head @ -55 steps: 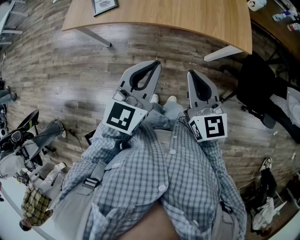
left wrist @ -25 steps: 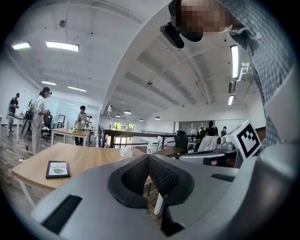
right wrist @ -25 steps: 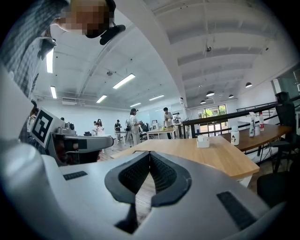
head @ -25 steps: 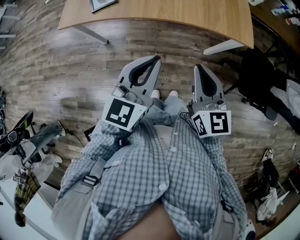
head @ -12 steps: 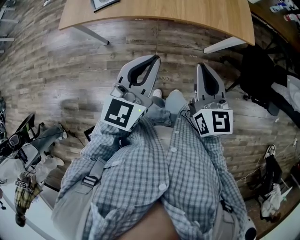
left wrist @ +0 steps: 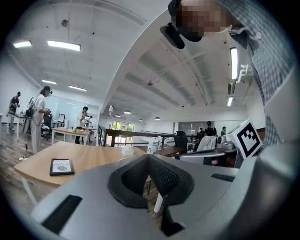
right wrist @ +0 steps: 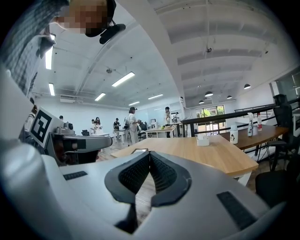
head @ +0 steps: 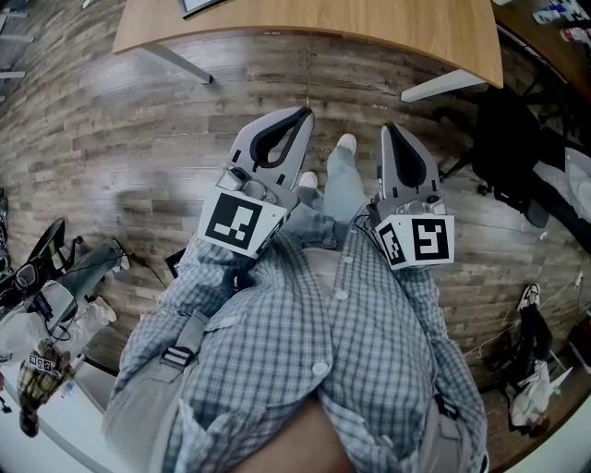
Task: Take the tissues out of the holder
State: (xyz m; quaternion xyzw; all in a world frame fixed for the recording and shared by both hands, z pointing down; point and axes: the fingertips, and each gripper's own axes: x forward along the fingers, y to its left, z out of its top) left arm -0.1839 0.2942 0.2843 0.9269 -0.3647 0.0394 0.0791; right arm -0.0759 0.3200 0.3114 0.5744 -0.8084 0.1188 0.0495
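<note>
I stand a step from a wooden table with both grippers held level in front of my chest. My left gripper is shut with nothing between its tips, and so is my right gripper. In the left gripper view the left gripper points over the table at a small white box, perhaps the tissue holder, far out of reach. In the right gripper view the right gripper shows the same white box on the table's far side. The box lies outside the head view.
A dark framed card lies on the table's near left corner. A black office chair stands to the right of the table. Bags sit on the floor at left. Bottles stand on a darker desk behind, and several people work far off.
One of my feet has stepped forward between the grippers, towards the table. Both grippers keep their pose and stay shut.
</note>
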